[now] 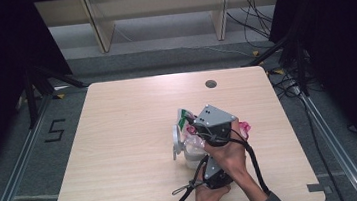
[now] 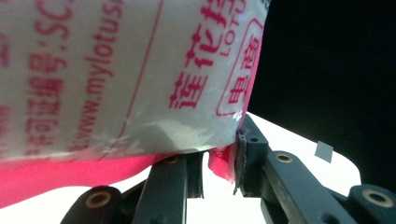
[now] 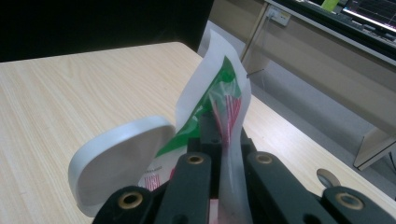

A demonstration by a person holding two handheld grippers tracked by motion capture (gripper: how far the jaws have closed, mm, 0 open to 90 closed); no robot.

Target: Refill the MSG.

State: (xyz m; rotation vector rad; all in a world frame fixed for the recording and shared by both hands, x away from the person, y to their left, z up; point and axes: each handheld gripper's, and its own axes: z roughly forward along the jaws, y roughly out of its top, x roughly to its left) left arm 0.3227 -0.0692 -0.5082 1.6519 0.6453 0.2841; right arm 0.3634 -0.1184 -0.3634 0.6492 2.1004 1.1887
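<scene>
Plastic, thin and crinkly: the printed bag [image 1: 189,129] sits just beyond both grippers, over a white bin [image 1: 192,157] with its lid [image 1: 176,140] flipped up; what the bin holds is hidden. Beside that bin, the left gripper [image 2: 219,165] pinches the bag's pink hem. The right gripper [image 3: 223,140] is clamped flat on the bag's green-striped edge beside the lid [image 3: 119,161]. Light, soft and probably slippery, so rims are best gripped.

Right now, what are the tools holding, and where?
Both tools grip one thin white plastic bag with red and green print: right tool its top edge, left tool its pink edge.
</scene>
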